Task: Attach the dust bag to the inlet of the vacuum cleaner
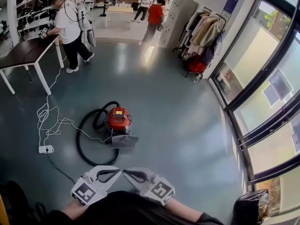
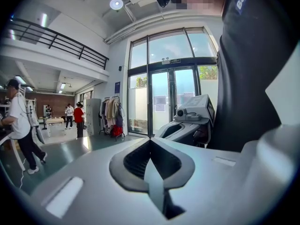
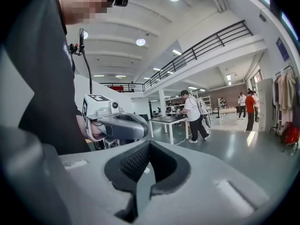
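Glossy teal floor. Only the head view shows the vacuum cleaner. It has a rounded red body and stands on the floor well ahead of both grippers. A black hose loops at its left, and a flat grey piece touches its near side. Left gripper and right gripper: tips nearly meeting, fingers together on each, nothing between. Each gripper view shows the other gripper, not the vacuum.

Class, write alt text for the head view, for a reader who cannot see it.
A red canister vacuum cleaner with a looped black hose sits untouched on a grey-green floor. At the bottom edge the person's left gripper and right gripper, both shut and empty, point toward each other, tips nearly meeting.
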`<action>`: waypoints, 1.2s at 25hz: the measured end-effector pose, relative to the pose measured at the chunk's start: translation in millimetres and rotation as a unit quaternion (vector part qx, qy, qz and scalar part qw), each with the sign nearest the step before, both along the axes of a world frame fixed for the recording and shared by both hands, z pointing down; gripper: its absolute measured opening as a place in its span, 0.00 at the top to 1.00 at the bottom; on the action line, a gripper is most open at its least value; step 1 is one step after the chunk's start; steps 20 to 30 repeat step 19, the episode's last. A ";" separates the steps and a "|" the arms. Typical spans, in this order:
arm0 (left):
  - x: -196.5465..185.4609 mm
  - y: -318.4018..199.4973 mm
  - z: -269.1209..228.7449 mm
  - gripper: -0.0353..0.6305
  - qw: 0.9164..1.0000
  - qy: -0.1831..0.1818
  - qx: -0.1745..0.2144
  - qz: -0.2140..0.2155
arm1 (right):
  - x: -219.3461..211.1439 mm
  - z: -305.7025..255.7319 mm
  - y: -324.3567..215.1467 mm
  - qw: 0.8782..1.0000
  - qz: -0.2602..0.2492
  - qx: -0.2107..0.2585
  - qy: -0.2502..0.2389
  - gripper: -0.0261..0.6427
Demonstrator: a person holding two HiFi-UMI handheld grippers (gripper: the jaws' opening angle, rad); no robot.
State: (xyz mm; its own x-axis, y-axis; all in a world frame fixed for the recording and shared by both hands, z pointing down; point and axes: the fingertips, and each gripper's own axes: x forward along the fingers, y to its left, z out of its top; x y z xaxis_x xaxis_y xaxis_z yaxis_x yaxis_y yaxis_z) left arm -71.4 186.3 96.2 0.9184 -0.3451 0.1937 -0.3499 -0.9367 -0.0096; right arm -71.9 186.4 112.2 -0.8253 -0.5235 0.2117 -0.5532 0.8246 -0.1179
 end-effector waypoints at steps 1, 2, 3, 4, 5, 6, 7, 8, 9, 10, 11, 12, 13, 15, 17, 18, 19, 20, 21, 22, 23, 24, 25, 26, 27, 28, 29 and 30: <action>1.5 1.7 0.7 0.92 1.000 -0.001 0.000 0.001 | 0.9 2.0 1.1 1.000 0.000 -0.002 -0.002 0.97; 2.9 3.4 0.9 0.92 1.000 -0.002 -0.001 0.002 | 1.9 3.2 2.2 1.000 0.000 -0.003 -0.003 0.97; 4.1 5.2 0.9 0.92 1.000 -0.003 -0.002 0.002 | 2.6 3.7 3.3 1.000 0.000 -0.004 -0.003 0.97; 4.7 6.9 0.7 0.92 1.000 -0.004 -0.002 0.003 | 2.8 3.6 4.5 1.000 0.000 -0.004 -0.003 0.97; 4.5 8.4 0.7 0.92 1.000 -0.005 -0.001 0.003 | 2.2 3.3 5.5 1.000 -0.001 -0.004 -0.003 0.97; 3.7 9.7 0.9 0.92 1.000 -0.006 -0.001 0.003 | 1.2 3.0 6.3 1.000 -0.002 -0.003 -0.003 0.97; 2.9 10.7 1.1 0.92 1.000 -0.007 0.000 0.003 | 0.0 2.9 6.9 1.000 -0.002 -0.003 -0.003 0.97; 2.3 11.3 1.3 0.92 1.000 -0.008 0.000 0.002 | -0.8 2.9 7.4 1.000 -0.003 -0.003 -0.003 0.97; 2.2 11.6 1.4 0.92 1.000 -0.008 0.000 0.002 | -1.3 3.1 7.6 1.000 -0.004 -0.002 -0.003 0.97; 2.3 11.7 1.3 0.92 1.000 -0.008 0.001 0.002 | -1.5 3.2 7.7 1.000 -0.005 -0.002 -0.002 0.97; 2.3 11.8 1.0 0.92 1.000 -0.008 0.001 0.002 | -1.8 3.3 7.7 1.000 -0.005 -0.003 -0.002 0.97; 2.0 11.9 0.7 0.92 1.000 -0.008 0.001 0.002 | -2.5 3.3 7.7 1.000 -0.006 -0.003 -0.001 0.97; 1.2 12.1 0.6 0.92 1.000 -0.009 0.001 0.003 | -3.4 3.5 7.7 1.000 -0.006 -0.003 -0.001 0.97; -1.1 12.9 0.8 0.92 1.000 -0.009 0.001 0.004 | -5.7 3.9 8.1 1.000 -0.006 -0.003 0.001 0.97; -2.5 13.9 0.8 0.92 1.000 -0.010 0.001 0.005 | -7.0 3.9 9.0 1.000 -0.005 -0.005 0.002 0.97; -2.7 14.5 0.6 0.92 1.000 -0.010 0.000 0.005 | -7.2 3.9 9.4 1.000 -0.004 -0.006 0.002 0.97; -2.8 15.0 0.4 0.92 1.000 -0.010 0.000 0.006 | -7.2 3.8 9.9 1.000 -0.003 -0.007 0.002 0.97; -2.8 15.0 0.4 0.92 1.000 -0.010 0.000 0.006 | -7.2 3.8 9.9 1.000 -0.003 -0.007 0.002 0.97; -2.8 15.0 0.4 0.92 1.000 -0.010 0.000 0.006 | -7.2 3.8 9.9 1.000 -0.003 -0.007 0.002 0.97; -2.8 15.0 0.4 0.92 1.000 -0.010 0.000 0.006 | -7.2 3.8 9.9 1.000 -0.003 -0.007 0.002 0.97; -2.8 15.0 0.4 0.92 1.000 -0.010 0.000 0.006 | -7.2 3.8 9.9 1.000 -0.003 -0.007 0.002 0.97; -2.8 15.0 0.4 0.92 1.000 -0.010 0.000 0.006 | -7.2 3.8 9.9 1.000 -0.003 -0.007 0.002 0.97; -2.8 15.0 0.4 0.92 1.000 -0.010 0.000 0.006 | -7.2 3.8 9.9 1.000 -0.003 -0.007 0.002 0.97; -2.8 15.0 0.4 0.92 1.000 -0.010 0.000 0.006 | -7.2 3.8 9.9 1.000 -0.003 -0.007 0.002 0.97; -2.8 15.0 0.4 0.92 1.000 -0.010 0.000 0.006 | -7.2 3.8 9.9 1.000 -0.003 -0.007 0.002 0.97; -2.8 15.0 0.4 0.92 1.000 -0.010 0.000 0.006 | -7.2 3.8 9.9 1.000 -0.003 -0.007 0.002 0.97; -2.8 15.0 0.4 0.92 1.000 -0.010 0.000 0.006 | -7.2 3.8 9.9 1.000 -0.003 -0.007 0.002 0.97; -2.8 15.0 0.4 0.92 1.000 -0.010 0.000 0.006 | -7.2 3.8 9.9 1.000 -0.003 -0.007 0.002 0.97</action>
